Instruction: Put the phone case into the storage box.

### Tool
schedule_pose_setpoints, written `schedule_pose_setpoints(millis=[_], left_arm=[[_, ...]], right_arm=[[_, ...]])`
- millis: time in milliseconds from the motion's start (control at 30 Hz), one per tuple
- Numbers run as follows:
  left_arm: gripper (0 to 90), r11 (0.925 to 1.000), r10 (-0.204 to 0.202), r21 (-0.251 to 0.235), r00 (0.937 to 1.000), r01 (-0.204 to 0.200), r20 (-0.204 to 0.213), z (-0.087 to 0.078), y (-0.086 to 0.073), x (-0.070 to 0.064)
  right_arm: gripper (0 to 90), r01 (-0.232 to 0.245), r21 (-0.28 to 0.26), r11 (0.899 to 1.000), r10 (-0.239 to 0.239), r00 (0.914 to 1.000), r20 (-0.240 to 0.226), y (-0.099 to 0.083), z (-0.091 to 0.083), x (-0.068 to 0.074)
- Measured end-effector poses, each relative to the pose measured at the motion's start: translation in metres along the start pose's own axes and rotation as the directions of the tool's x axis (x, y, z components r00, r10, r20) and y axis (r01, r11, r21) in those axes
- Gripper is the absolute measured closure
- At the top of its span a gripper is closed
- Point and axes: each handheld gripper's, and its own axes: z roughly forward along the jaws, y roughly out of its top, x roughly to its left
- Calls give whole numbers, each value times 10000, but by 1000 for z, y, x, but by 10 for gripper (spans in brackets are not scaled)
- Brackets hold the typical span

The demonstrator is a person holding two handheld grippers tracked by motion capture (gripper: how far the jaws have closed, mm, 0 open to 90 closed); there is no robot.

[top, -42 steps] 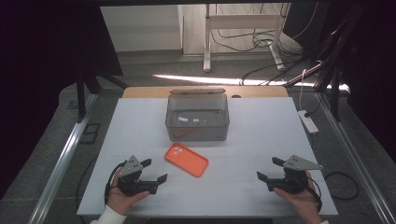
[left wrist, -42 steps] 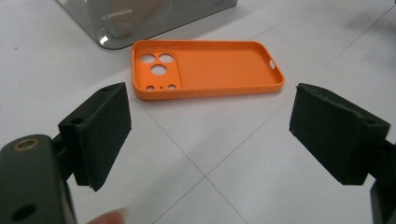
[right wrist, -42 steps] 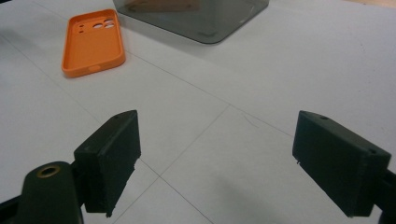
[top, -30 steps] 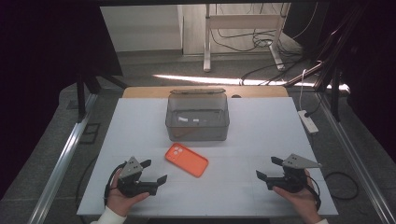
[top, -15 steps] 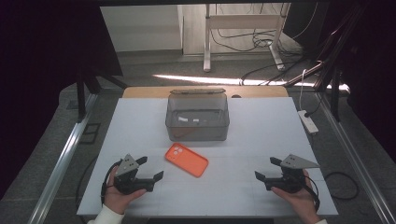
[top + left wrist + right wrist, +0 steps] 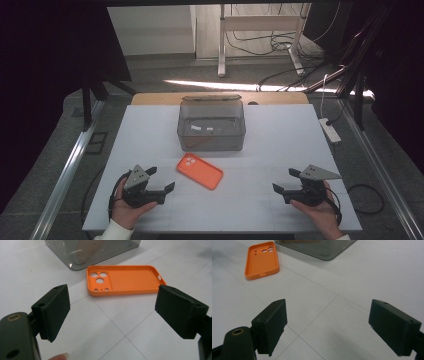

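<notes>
An orange phone case [image 6: 200,171] lies hollow side up on the white table [image 6: 270,130], in front of a smoky clear plastic box [image 6: 211,125]. My left gripper [image 6: 161,180] is at the near left, open and empty, its jaws pointing at the case [image 6: 123,280] a short way ahead. My right gripper [image 6: 285,182] rests at the near right, also open and empty. In the right gripper view the case [image 6: 262,260] lies far off at the upper left, with the box's corner [image 6: 319,248] beyond it.
A white power strip [image 6: 330,130] lies at the table's right edge. A wooden board [image 6: 220,98] sticks out behind the box. Metal rails run along both sides of the table, and cables lie on the floor beyond.
My left gripper has turned slightly and edged toward the orange case. The right gripper and the case have stayed in place.
</notes>
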Motion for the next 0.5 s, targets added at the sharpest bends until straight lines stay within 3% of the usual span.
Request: schedule_pose_setpoints(millis=[400, 500], left_arm=[[138, 9999, 100, 113, 9999, -100, 0, 1, -2, -2], [138, 9999, 63, 81, 10000, -63, 22, 0, -2, -1]], right_arm=[[167, 49, -27, 10000, -49, 10000, -83, 6, 3, 3], [173, 26, -195, 9998, -29, 9999, -145, 15, 5, 6]])
